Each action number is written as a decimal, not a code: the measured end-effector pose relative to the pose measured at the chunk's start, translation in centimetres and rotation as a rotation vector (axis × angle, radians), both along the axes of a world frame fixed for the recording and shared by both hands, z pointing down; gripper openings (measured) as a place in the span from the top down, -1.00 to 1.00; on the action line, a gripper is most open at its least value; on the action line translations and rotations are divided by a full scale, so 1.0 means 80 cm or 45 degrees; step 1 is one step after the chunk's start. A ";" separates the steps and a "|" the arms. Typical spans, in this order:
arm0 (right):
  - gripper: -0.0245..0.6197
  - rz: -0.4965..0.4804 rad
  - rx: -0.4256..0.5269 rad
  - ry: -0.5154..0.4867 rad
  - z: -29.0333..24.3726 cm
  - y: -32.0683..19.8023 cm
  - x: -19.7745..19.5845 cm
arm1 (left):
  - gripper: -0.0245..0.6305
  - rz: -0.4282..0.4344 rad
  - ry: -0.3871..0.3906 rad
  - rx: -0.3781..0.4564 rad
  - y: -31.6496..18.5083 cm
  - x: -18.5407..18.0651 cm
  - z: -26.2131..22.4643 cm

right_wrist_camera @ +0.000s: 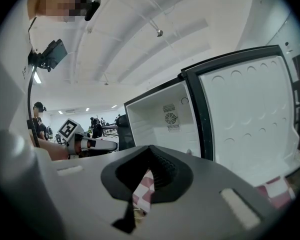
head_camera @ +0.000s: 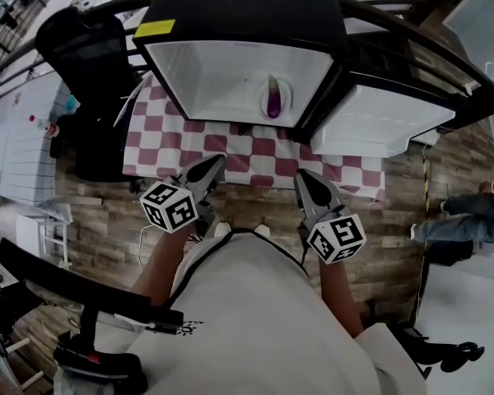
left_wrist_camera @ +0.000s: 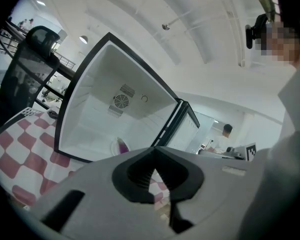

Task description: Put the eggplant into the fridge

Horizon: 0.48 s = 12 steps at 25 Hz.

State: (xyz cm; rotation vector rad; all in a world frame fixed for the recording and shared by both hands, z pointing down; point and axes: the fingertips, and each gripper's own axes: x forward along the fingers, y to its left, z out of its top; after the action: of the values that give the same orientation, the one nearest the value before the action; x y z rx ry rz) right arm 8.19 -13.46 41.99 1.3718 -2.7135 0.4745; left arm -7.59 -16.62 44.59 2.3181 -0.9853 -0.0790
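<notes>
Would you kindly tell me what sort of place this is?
Probably a lab or workshop hall, not a home kitchen: a small fridge stands open on a checkered tablecloth, an office chair beside it, under a high white ceiling.

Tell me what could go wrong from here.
1. The eggplant lies on a small plate that looks close to the front lip of the fridge. Swinging the open door shut might knock it.
2. The left claw and right claw are both shut and empty, so a push on the door with either could slip, or slide the fridge on the checkered cloth.
</notes>
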 end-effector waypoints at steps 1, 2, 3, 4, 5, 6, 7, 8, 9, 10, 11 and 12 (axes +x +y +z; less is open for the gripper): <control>0.91 0.007 -0.001 0.003 0.000 0.000 -0.001 | 0.91 0.001 -0.002 -0.003 -0.003 -0.002 0.001; 0.90 0.012 -0.001 0.006 0.000 0.000 -0.002 | 0.91 0.001 -0.009 -0.007 -0.005 -0.003 0.002; 0.90 0.015 0.000 0.009 -0.001 0.000 -0.003 | 0.91 0.002 -0.018 -0.010 -0.006 -0.004 0.004; 0.90 0.018 0.001 0.011 -0.002 0.001 -0.004 | 0.91 0.005 -0.024 -0.013 -0.007 -0.005 0.005; 0.90 0.022 0.003 0.014 -0.003 0.001 -0.004 | 0.91 0.009 -0.024 -0.017 -0.008 -0.005 0.006; 0.90 0.027 0.003 0.016 -0.003 0.001 -0.004 | 0.91 0.014 -0.019 -0.021 -0.009 -0.004 0.007; 0.91 0.032 0.002 0.018 -0.003 0.002 -0.003 | 0.91 0.019 -0.011 -0.027 -0.010 -0.003 0.008; 0.90 0.037 0.001 0.020 -0.003 0.003 -0.002 | 0.91 0.025 -0.003 -0.034 -0.010 -0.001 0.009; 0.91 0.041 -0.001 0.021 -0.003 0.004 -0.001 | 0.91 0.031 0.005 -0.040 -0.010 0.001 0.009; 0.90 0.043 -0.002 0.023 -0.003 0.005 0.001 | 0.91 0.035 0.010 -0.044 -0.010 0.003 0.010; 0.91 0.045 -0.002 0.025 -0.003 0.006 0.002 | 0.91 0.035 0.013 -0.046 -0.011 0.005 0.010; 0.91 0.046 -0.002 0.028 -0.003 0.007 0.004 | 0.91 0.034 0.016 -0.046 -0.012 0.006 0.010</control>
State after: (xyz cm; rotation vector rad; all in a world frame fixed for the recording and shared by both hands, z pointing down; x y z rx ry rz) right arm 8.47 -12.91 41.78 1.4194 -2.6750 0.4608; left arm -7.09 -17.59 45.40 2.2944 -0.9421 -0.0641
